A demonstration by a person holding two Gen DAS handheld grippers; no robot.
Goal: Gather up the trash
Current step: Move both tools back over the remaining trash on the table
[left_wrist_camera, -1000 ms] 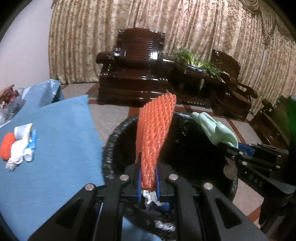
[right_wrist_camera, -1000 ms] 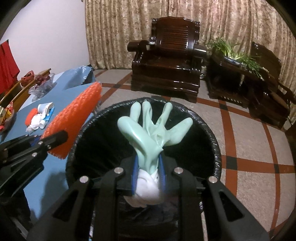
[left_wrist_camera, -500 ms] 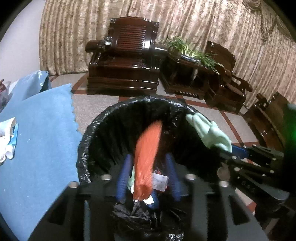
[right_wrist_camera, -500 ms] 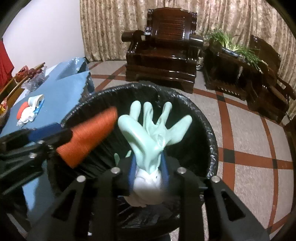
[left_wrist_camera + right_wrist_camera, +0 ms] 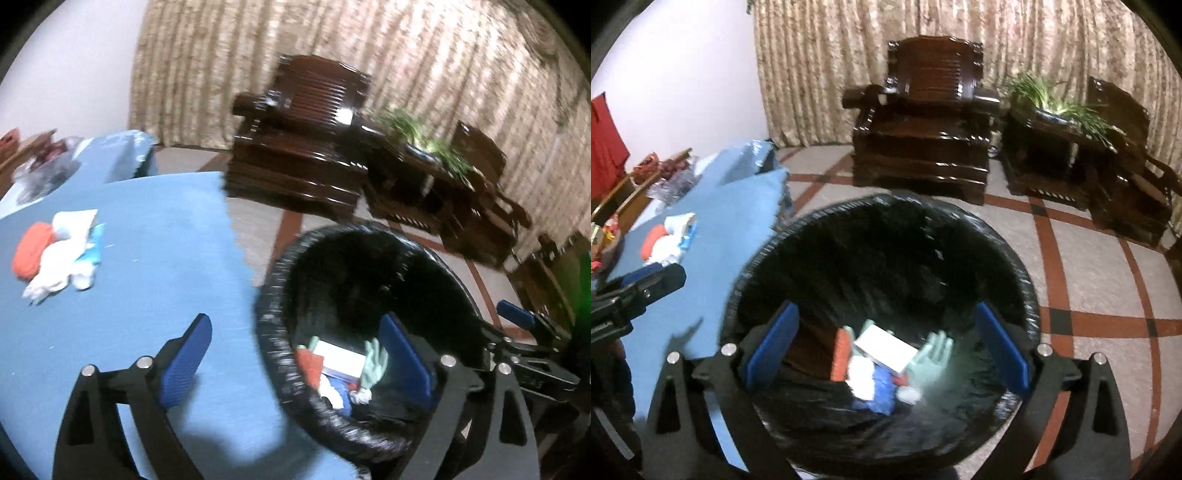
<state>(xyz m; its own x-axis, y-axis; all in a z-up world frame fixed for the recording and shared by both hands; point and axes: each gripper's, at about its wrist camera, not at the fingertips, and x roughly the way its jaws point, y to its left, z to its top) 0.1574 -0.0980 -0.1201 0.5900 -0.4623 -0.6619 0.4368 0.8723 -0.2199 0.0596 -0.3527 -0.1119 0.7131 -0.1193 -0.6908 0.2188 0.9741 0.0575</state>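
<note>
A round bin with a black liner [image 5: 273, 354] [image 5: 1030, 291] stands beside the blue-covered table [image 5: 155, 280] [image 5: 735, 221]. Inside lie an orange foam net [image 5: 309, 365] [image 5: 841, 354], a pale green glove [image 5: 373, 363] [image 5: 932, 356], a white card [image 5: 884, 349] and other scraps. My left gripper [image 5: 295, 362] is open and empty, straddling the bin's left rim. My right gripper [image 5: 886, 350] is open and empty above the bin's mouth. A pile of trash [image 5: 59, 251] [image 5: 670, 240], orange, white and light blue, lies on the table.
Dark wooden armchairs [image 5: 923, 122] [image 5: 303, 147] and a side table with a green plant [image 5: 1060, 107] stand on the tiled floor before beige curtains. Bags and clutter [image 5: 661, 173] sit at the table's far end.
Both grippers opened. The orange net and the green glove dropped into the bin. The left gripper swung left, toward the table.
</note>
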